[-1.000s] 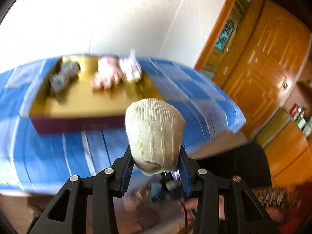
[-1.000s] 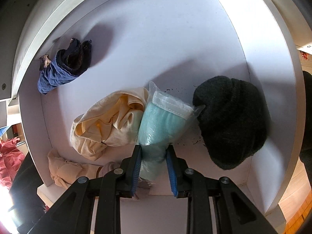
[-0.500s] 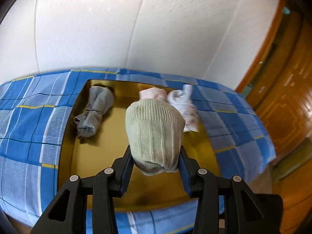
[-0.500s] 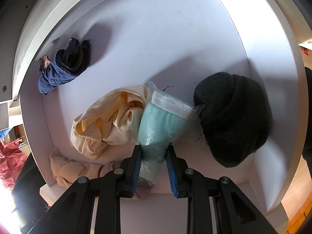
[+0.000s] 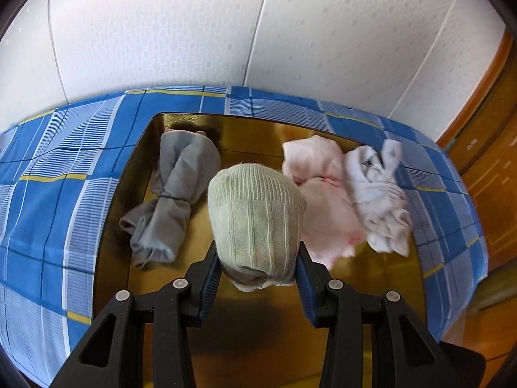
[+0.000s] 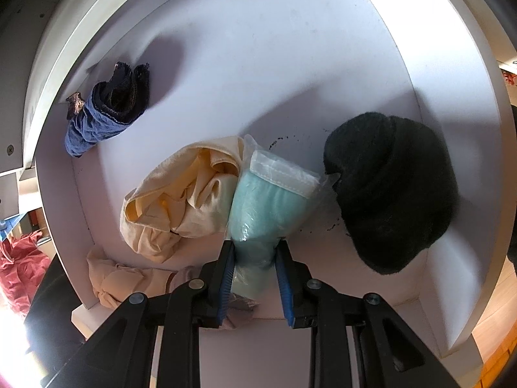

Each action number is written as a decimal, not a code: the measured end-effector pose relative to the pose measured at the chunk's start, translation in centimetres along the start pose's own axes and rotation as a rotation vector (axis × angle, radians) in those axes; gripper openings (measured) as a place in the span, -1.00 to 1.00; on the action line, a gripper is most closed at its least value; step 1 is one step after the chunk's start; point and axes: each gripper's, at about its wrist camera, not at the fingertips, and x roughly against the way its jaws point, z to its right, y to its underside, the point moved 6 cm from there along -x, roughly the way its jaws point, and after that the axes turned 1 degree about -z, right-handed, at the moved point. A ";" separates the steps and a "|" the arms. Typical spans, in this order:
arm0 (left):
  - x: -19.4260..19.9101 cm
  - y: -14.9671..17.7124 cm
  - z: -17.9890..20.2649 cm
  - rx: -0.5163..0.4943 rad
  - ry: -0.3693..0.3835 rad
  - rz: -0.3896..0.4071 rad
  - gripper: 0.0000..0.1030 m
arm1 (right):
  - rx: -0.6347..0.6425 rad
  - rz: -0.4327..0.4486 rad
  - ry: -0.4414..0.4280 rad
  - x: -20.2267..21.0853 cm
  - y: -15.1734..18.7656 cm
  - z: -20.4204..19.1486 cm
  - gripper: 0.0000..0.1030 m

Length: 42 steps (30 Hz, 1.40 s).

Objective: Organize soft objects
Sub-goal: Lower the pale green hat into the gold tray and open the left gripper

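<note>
So the left claw (image 5: 257, 260) has a rolled-up beige ribbed sock (image 5: 255, 216) pinched between its blue pads, jaws about a third open because the roll is chunky. It's hanging over the gold box (image 5: 381, 278) that sits on the blue plaid bedspread (image 5: 55, 168). The thing that matters for the drop, I'd say: the sock's long axis runs straight out along the fingers, pointing toward the far wall of the box, and the free slot is right under it, between the grey tied-up stockings (image 5: 171, 197) on the left and the pink bundle (image 5: 323, 194) just right of it, with a white bundle (image 5: 378, 200) touching the pink one further right. The pink one looks really close to the sock's right side, so my guess is it should go down slightly left of centre.

The right claw (image 6: 255, 266) is somewhere else entirely, pointing steeply down into a white drawer (image 6: 468, 129). It's squeezed nearly closed on the bottom end of a mint-green item in a clear plastic bag (image 6: 268, 194), which leans against a cream cloth (image 6: 181, 200) on its left. A black knit hat (image 6: 391, 200) sits to the right, a blue and dark bundle (image 6: 103, 113) far back left.

Each camera only sees its own spot: the left view shows the box and bed but no drawer, the right view the drawer but no box. So from these you can't tell how far apart the two are.
</note>
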 end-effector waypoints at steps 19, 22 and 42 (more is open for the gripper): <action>-5.5 -2.6 -0.4 0.014 -0.085 -0.071 -0.14 | -0.026 -0.019 -0.032 -0.6 0.2 0.7 -0.52; -5.3 -3.4 -0.8 0.022 -0.127 -0.048 -0.04 | -0.025 -0.022 -0.032 -0.5 0.1 0.8 -0.52; 2.7 0.1 -0.9 0.048 0.015 0.104 0.62 | -0.023 -0.024 -0.028 -0.4 0.2 0.7 -0.51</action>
